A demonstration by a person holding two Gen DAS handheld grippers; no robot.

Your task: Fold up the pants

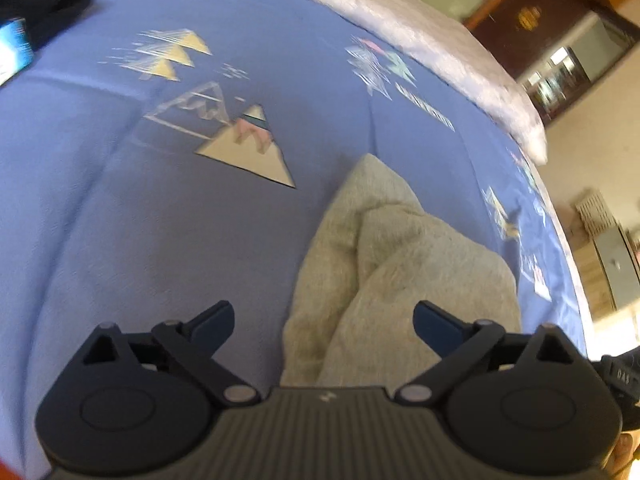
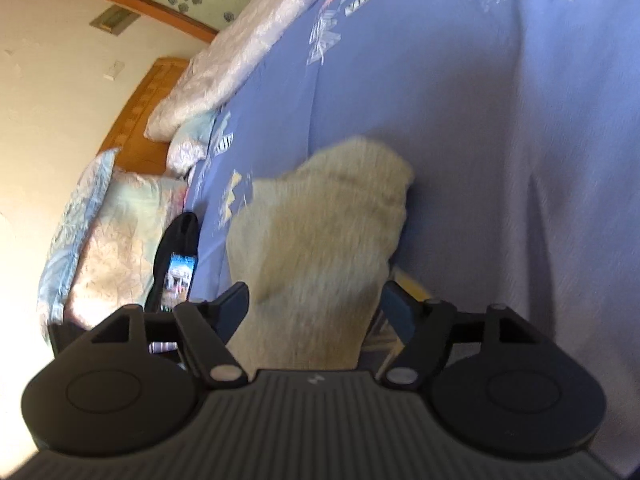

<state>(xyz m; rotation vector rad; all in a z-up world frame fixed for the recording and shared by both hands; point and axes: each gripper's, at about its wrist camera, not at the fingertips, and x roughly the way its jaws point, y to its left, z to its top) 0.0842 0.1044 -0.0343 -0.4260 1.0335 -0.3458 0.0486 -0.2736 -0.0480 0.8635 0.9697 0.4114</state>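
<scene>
Your pants (image 1: pixel 384 264) are soft, fuzzy beige cloth. The bed cover (image 1: pixel 120 208) under them is smooth blue cloth with printed shapes. Your left claw (image 1: pixel 323 320) and right claw (image 2: pixel 316 304) are matt black plastic with ribbed tops. The headboard (image 2: pixel 140 108) is shiny wood.

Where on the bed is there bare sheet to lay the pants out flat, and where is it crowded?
Bare blue sheet lies between the beige pants and the black bag with the phone. More shows beside the pants in the right wrist view. It is crowded near the pillows and along the pink quilt.
</scene>
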